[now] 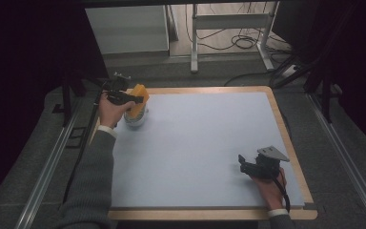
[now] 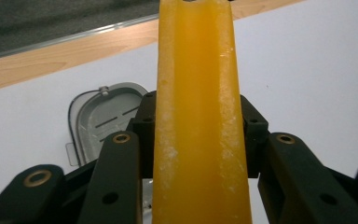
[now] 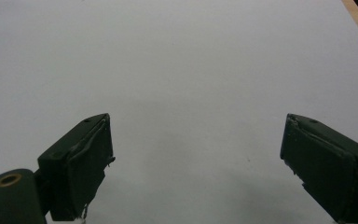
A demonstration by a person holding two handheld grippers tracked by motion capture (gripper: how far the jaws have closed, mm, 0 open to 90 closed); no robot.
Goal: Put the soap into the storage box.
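The tabletop (image 1: 205,148), a pale sheet bordered by a wooden rim, lay wide and bare between the two hands, with dark floor, metal rails and a white frame's legs beyond its far edge. The left forearm reached along the left edge to the far-left corner, where the left gripper (image 1: 132,99) held a yellow block (image 1: 138,98), its fingers (image 2: 144,121) clamped on both sides of it. In the left gripper view the block (image 2: 198,121) rose straight up between the fingers, and a grey lidded container (image 2: 103,119) sat on the tabletop just behind and below them. The right gripper (image 1: 242,162) rested low near the right edge, pointing left, its fingers (image 3: 86,158) spread wide apart with nothing between them and clear white surface ahead.
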